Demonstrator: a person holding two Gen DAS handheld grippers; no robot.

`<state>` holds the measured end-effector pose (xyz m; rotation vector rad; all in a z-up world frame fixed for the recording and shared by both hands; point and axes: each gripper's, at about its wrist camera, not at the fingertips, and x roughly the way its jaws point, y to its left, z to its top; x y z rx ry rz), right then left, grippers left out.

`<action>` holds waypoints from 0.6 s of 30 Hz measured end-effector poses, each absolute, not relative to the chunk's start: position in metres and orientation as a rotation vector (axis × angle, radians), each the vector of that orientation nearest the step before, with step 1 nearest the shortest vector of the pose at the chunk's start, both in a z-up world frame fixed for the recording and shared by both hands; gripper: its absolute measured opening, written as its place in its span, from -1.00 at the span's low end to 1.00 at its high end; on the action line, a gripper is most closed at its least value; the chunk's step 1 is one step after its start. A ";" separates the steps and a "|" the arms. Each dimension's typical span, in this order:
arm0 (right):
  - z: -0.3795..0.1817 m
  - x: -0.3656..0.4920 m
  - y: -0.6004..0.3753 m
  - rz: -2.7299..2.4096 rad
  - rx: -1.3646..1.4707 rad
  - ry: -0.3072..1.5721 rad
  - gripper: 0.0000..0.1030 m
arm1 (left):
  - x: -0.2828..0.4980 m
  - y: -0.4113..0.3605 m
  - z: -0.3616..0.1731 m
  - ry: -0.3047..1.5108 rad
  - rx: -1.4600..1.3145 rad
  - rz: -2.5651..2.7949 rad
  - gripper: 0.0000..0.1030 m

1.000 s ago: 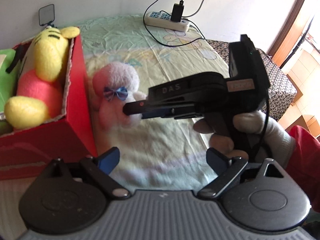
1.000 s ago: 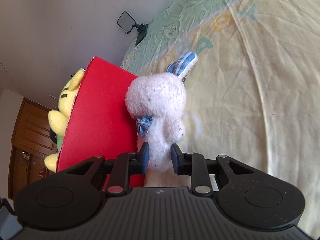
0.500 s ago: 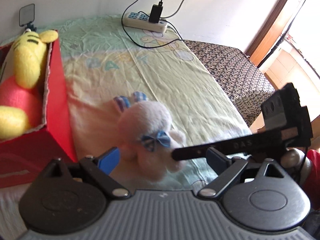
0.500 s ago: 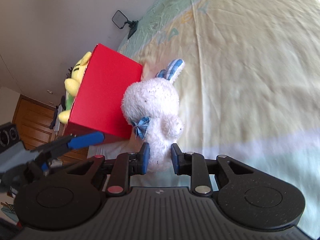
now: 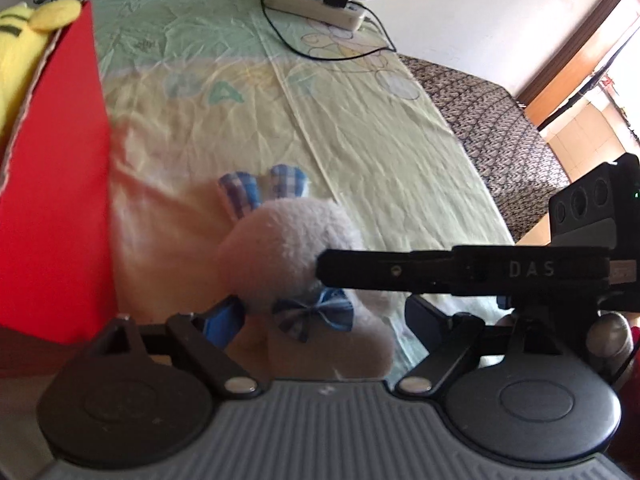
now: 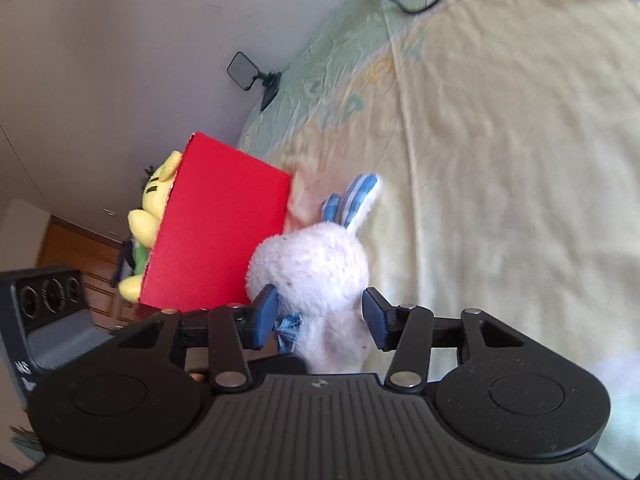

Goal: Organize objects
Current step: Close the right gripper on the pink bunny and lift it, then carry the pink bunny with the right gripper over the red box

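On a bed (image 5: 360,128) spread with a pale printed sheet, a red box (image 6: 216,236) already holds a yellow plush (image 6: 154,208). Beside it a white plush rabbit (image 6: 316,272), seemingly light and squashy, sits between both tools: the right hand-held gripper (image 6: 320,318) stands apart around its body, the left hand-held gripper (image 5: 324,322) likewise spread. The firmer torso looks the surest hold.

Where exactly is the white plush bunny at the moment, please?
The white plush bunny sits between both grippers' open fingers, just right of the red box in both wrist views, above the yellow-green bedsheet.
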<state>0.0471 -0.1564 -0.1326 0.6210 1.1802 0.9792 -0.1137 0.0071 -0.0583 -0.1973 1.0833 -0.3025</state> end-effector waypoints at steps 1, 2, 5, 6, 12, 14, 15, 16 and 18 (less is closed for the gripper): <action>-0.135 0.047 -0.152 0.986 0.639 1.191 -0.03 | -0.114 0.008 -0.060 1.083 -0.192 -0.290 0.68; -0.134 0.046 -0.150 0.986 0.641 1.186 -0.04 | -0.115 0.009 -0.059 1.082 -0.192 -0.284 0.68; -0.129 0.042 -0.152 0.990 0.634 1.171 -0.10 | -0.120 0.012 -0.052 1.074 -0.201 -0.295 0.64; -0.127 0.041 -0.155 0.994 0.642 1.176 -0.12 | -0.121 0.011 -0.050 1.070 -0.192 -0.298 0.62; -0.100 0.022 -0.171 1.016 0.615 1.092 -0.13 | -0.142 -0.007 -0.025 0.996 -0.113 -0.341 0.61; -0.090 0.015 -0.176 1.016 0.623 1.059 -0.13 | -0.151 -0.009 -0.014 0.961 -0.093 -0.354 0.61; -0.085 0.012 -0.177 1.018 0.628 1.043 -0.13 | -0.155 -0.007 -0.009 0.943 -0.092 -0.361 0.61; -0.080 0.008 -0.178 1.020 0.630 1.023 -0.13 | -0.159 -0.005 -0.003 0.925 -0.097 -0.370 0.61; -0.068 -0.001 -0.176 1.023 0.629 0.985 -0.13 | -0.166 0.005 0.008 0.890 -0.115 -0.388 0.61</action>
